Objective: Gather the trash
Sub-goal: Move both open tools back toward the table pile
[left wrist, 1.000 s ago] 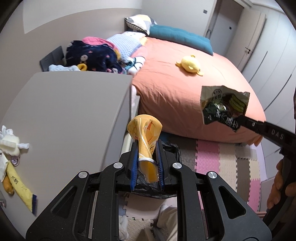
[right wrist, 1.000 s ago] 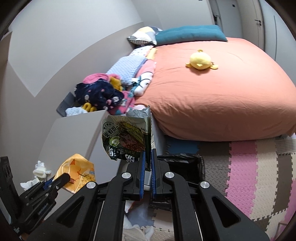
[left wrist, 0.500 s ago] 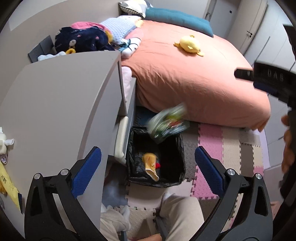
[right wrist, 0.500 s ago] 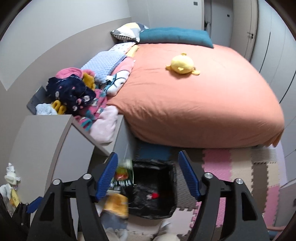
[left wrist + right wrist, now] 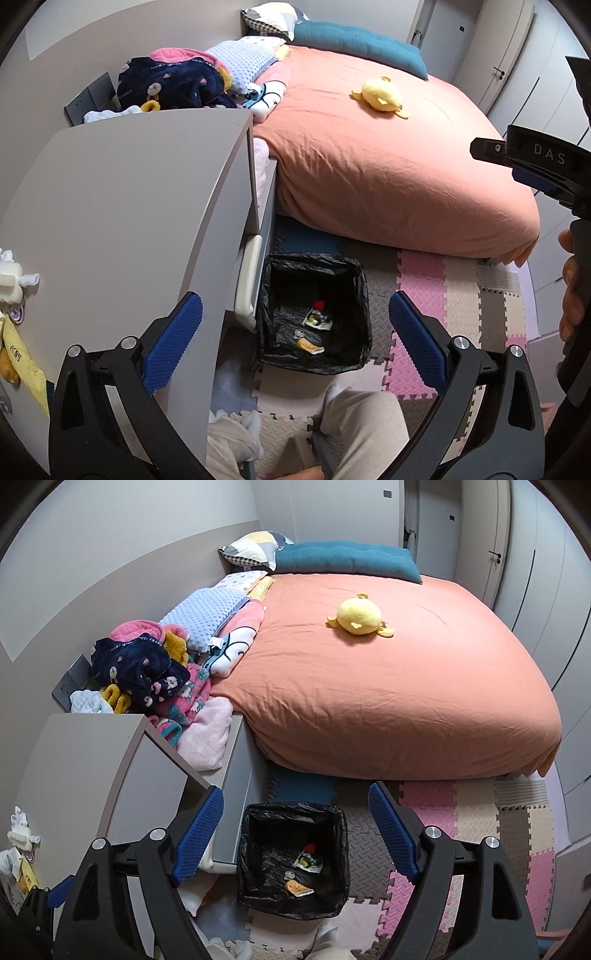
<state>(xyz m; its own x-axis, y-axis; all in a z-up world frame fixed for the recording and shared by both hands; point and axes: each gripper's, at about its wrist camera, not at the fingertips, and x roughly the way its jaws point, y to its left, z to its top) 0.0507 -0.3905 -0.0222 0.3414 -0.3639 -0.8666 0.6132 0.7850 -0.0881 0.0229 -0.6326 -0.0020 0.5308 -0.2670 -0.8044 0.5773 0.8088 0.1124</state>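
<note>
A bin lined with a black bag (image 5: 314,259) (image 5: 291,807) stands on the floor beside the desk. At its bottom lie a yellow wrapper (image 5: 310,346) (image 5: 297,888), a green snack packet (image 5: 317,319) (image 5: 308,862) and a small red scrap (image 5: 318,305). My left gripper (image 5: 295,314) hangs wide open above the bin with nothing between its pads. My right gripper (image 5: 295,797) is also over the bin, its jaws opening and holding nothing; one of its fingers (image 5: 532,158) shows at the right of the left wrist view.
On the grey desk (image 5: 129,221) at the left lie a yellow packet (image 5: 22,365) and a white crumpled thing (image 5: 11,284). Beyond stands a bed with an orange cover (image 5: 388,166), a yellow plush (image 5: 380,96) and piled clothes (image 5: 173,85). Foam mats (image 5: 461,295) cover the floor; the person's legs (image 5: 351,424) are below.
Both grippers opened. The yellow wrapper left the left gripper and the green packet left the right one; both fell into the bin. Both views tipped down toward the bin.
</note>
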